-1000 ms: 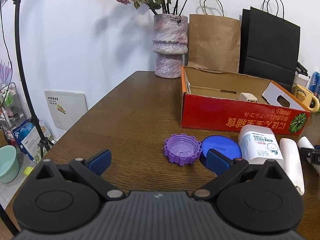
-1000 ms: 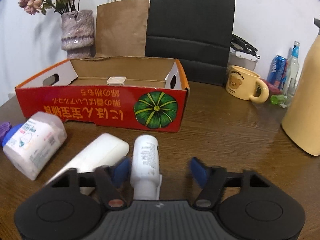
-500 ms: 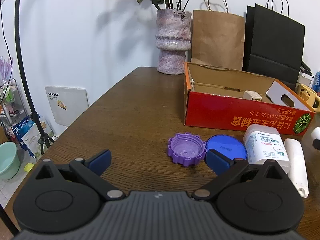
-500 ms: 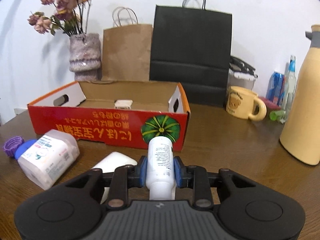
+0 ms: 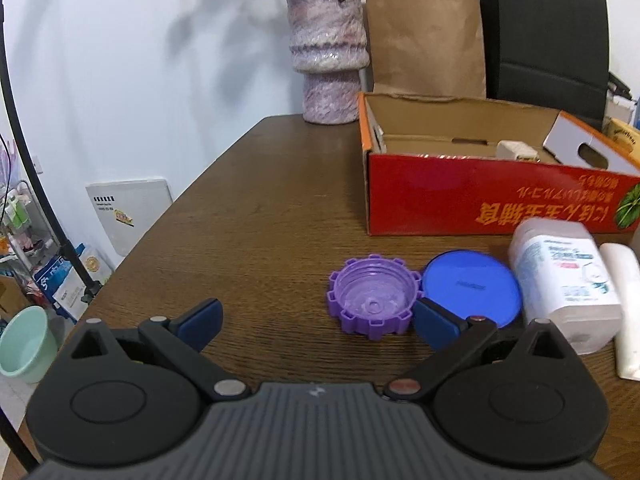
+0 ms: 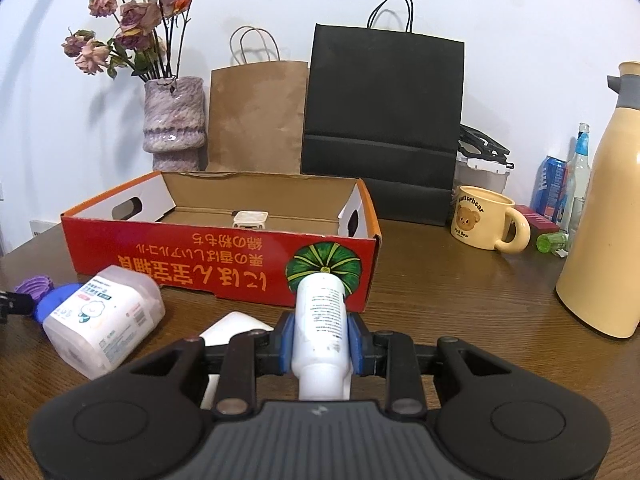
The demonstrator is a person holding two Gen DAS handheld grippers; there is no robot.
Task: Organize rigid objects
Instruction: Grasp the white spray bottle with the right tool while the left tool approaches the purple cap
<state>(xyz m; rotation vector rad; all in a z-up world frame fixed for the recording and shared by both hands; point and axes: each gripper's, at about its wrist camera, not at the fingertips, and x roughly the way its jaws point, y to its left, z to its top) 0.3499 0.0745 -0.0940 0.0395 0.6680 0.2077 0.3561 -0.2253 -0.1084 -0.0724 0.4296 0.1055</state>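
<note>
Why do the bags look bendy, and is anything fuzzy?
Right wrist view: the fisheye lens bows the black bag and dark corners ring the picture; the bottle in the right gripper looks sharp. Left wrist view: the red box print and blue lid look slightly smeared; flower shadows fall on the wall.

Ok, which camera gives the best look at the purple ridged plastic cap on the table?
The left wrist view. There the purple ridged plastic cap lies open side up in the foreground, unobstructed, touching the round blue lid. The right wrist view catches only a sliver of it at the far left edge, partly behind the blue lid.
</note>
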